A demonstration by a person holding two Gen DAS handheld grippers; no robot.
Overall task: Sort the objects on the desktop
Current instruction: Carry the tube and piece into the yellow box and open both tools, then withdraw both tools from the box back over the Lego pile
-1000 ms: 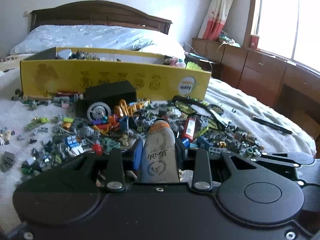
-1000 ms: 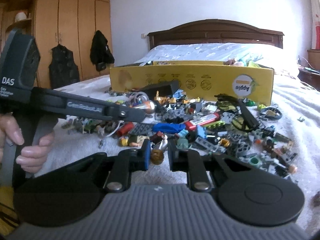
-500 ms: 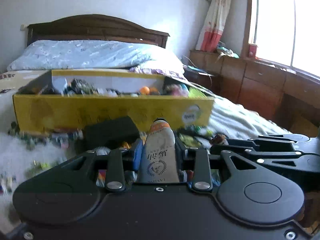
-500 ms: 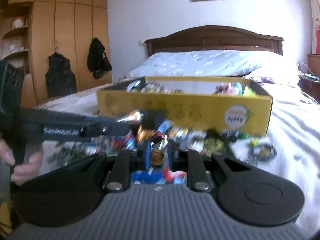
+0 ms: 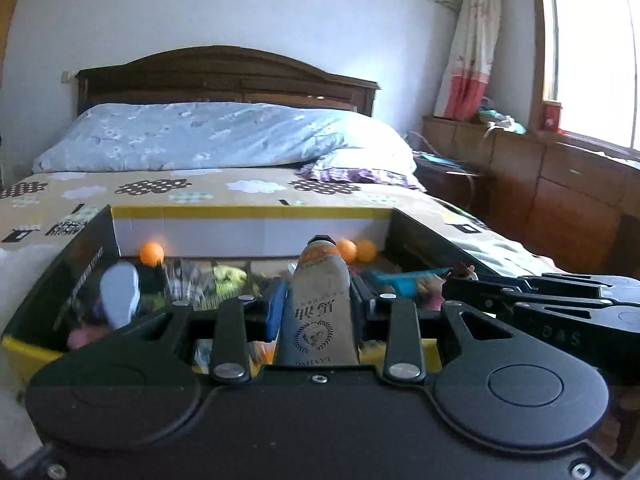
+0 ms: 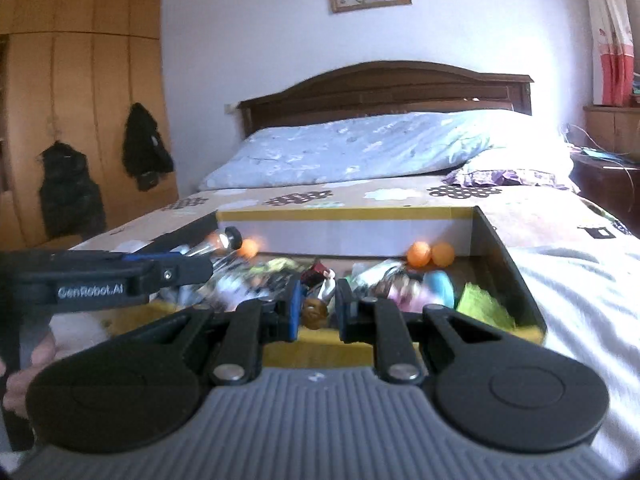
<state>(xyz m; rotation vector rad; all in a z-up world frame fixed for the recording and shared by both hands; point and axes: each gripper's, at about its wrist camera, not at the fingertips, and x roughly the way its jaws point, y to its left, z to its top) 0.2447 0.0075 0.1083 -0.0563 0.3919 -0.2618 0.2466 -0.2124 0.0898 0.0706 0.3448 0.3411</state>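
Both of my grippers have travelled up off the scattered toy pile and forward since a second ago, so the yellow cardboard box (image 5: 248,213) on the bed (image 5: 248,184) now fills the space just ahead of and beneath both sets of jaws.

Largest first: the box is open-topped, already holding orange balls (image 6: 419,254) against its far wall and a jumble of toys. My left gripper (image 5: 318,300) has its jaws clamped on a squeeze tube (image 5: 320,304), orange cap pointing forward over the box interior. My right gripper (image 6: 318,306) has its jaws set narrow on a small toy figure (image 6: 316,308), just past the near wall.

I judge the step in hand to be the drop. To do it well, I'd carry both loads past the near rim, keep the two grippers apart, then release low over a gap between toys.
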